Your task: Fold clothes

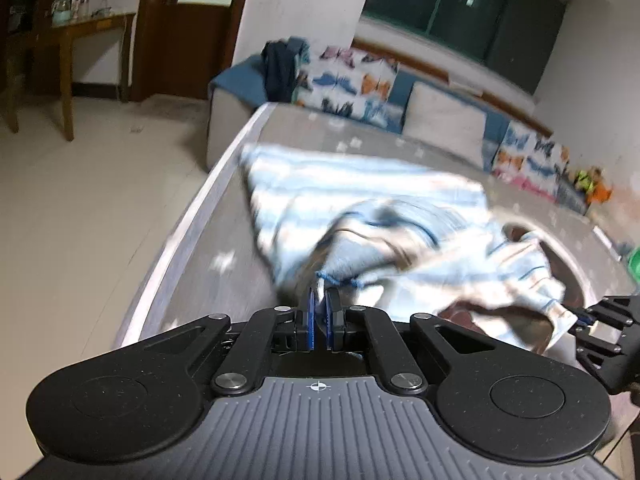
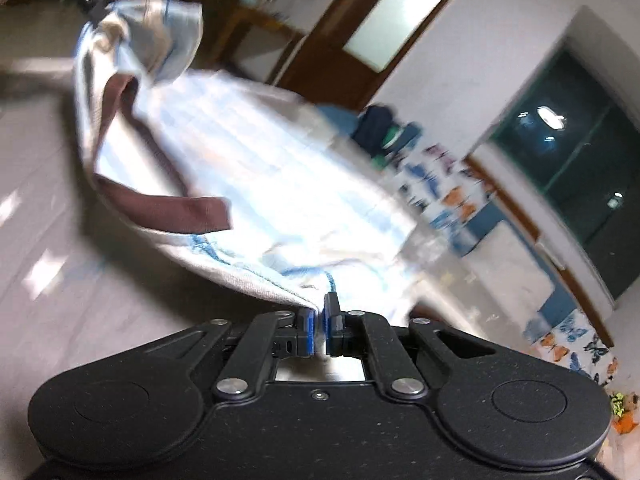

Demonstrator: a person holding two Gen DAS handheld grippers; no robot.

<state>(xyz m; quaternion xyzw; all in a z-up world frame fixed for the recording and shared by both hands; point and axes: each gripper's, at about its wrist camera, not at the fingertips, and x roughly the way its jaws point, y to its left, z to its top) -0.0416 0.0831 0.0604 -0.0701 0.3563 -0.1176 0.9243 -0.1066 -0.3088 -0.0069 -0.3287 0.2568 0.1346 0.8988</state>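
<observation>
Striped garment (image 1: 360, 200), pale blue and white with brown trim, is being pinched at its hem by the left hand-held gripper (image 1: 320, 312), whose blue-padded jaws are standing almost fully together on a fold of the cloth. From there the fabric is spreading away toward 12 o'clock and 1 o'clock over the grey worktop (image 1: 192, 240), partly resting on it and partly bunching up. At 3 o'clock in the left wrist view, the right hand-held gripper (image 1: 580, 318) is gripping another edge of the same garment. In the right wrist view that gripper (image 2: 320, 316) is likewise clamping tight on a stitched blue edge, and the garment (image 2: 260, 184) is stretching away toward 11 o'clock, where the other gripper (image 2: 90, 2) is holding its far corner; a brown band (image 2: 168, 208) is curling along the cloth at 10 o'clock. Beyond the worktop, a sofa (image 1: 440, 124) with butterfly-print cushions (image 1: 348, 84) is sitting at 1 o'clock, dark clothes (image 1: 280, 68) are lying piled on its end, and a wooden table (image 1: 68, 36) is standing at 10 o'clock.
</observation>
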